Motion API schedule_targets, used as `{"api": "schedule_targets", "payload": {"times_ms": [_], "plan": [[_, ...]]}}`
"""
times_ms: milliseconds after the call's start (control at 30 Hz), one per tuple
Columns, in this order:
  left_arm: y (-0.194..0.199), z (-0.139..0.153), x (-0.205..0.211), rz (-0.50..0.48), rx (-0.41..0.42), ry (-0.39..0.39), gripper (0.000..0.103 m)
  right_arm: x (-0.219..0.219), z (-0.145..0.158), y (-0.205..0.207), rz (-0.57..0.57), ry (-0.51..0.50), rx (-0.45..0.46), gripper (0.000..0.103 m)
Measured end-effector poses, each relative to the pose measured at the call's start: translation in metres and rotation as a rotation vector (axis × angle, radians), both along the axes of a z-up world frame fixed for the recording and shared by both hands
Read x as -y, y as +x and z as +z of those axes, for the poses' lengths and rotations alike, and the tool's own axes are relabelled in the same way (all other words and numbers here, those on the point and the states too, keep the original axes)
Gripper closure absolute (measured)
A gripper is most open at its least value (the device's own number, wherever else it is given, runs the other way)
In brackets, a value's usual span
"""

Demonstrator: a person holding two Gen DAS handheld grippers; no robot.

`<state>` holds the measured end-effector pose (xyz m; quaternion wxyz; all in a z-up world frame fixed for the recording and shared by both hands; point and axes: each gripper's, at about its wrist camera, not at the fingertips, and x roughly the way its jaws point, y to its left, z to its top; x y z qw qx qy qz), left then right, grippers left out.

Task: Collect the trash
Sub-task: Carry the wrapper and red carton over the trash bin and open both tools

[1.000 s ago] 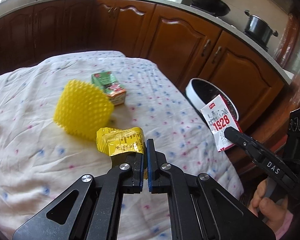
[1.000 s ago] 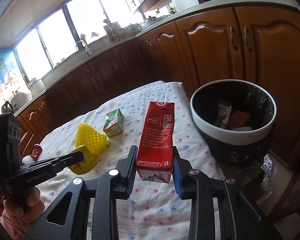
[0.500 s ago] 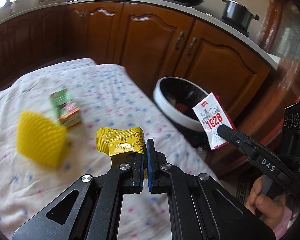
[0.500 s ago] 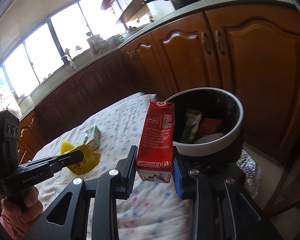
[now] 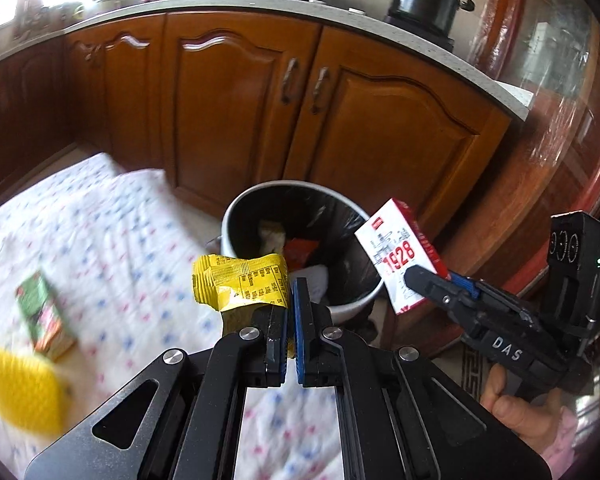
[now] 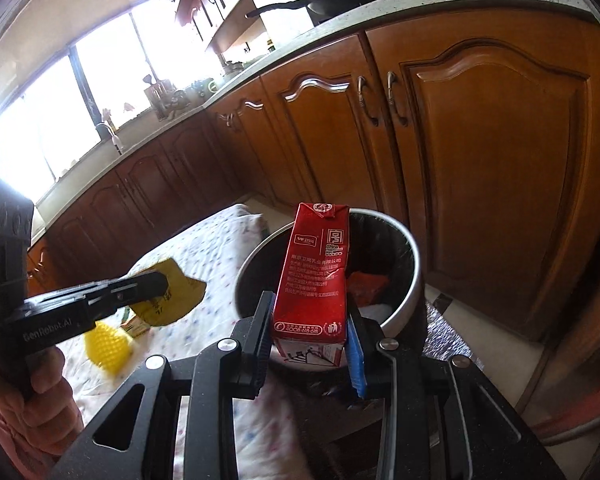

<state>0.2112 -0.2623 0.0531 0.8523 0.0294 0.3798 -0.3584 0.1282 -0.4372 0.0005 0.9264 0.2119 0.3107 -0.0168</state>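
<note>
red carton shows white "1928" face only from left wrist.

We are wearing pink sleeves and using black grippers with blue pads and silver screws.

A crumpled yellow wrapper printed with black text is held up off the desk, pinched at its lower edge, in front of the near rim of the bin. A red milk carton with a white face marked "1928" is held upright by its lower part at the bin's rim. The round bin, white-rimmed and lined with a black bag, is seen beside the cloth-covered desk; wrappers are seen inside it. A small green carton lies on the cloth, and a yellow foam net is seen blurred just beside it.
</note>
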Motion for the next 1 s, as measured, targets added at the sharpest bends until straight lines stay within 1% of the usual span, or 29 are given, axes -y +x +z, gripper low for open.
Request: {"api": "schedule_targets", "payload": {"times_ms": [133,233,467,567,633,667,733,767,800,1000], "plan": [[0.015,0.006,0.026,-0.032,0.007,0.005,0.101,0.011,-0.001,0.014,-0.003,-0.009,-0.019,0.071],[0.028,0.004,0.044,-0.049,-0.004,0.013,0.101,0.016,-0.004,0.024,0.003,-0.018,-0.037,0.071],[0.054,-0.016,0.072,-0.080,-0.082,0.034,0.101,0.023,-0.012,0.044,0.016,-0.033,-0.076,0.071],[0.054,-0.024,0.076,-0.087,-0.091,0.049,0.101,0.024,-0.015,0.050,0.018,-0.042,-0.089,0.071],[0.056,-0.028,0.079,-0.088,-0.098,0.059,0.099,0.026,-0.017,0.053,0.020,-0.040,-0.098,0.071],[0.057,-0.031,0.079,-0.091,-0.107,0.061,0.097,0.026,-0.018,0.054,0.021,-0.038,-0.104,0.069],[0.060,-0.034,0.080,-0.091,-0.119,0.068,0.087,0.026,-0.021,0.056,0.026,-0.024,-0.112,0.067],[0.061,-0.036,0.079,-0.089,-0.125,0.071,0.070,0.027,-0.022,0.057,0.025,-0.018,-0.114,0.067],[0.061,-0.037,0.077,-0.084,-0.126,0.069,0.059,0.028,-0.023,0.057,0.021,-0.012,-0.114,0.066],[0.060,-0.039,0.067,-0.058,-0.135,0.062,0.059,0.032,-0.022,0.052,0.004,0.015,-0.101,0.065]]}}
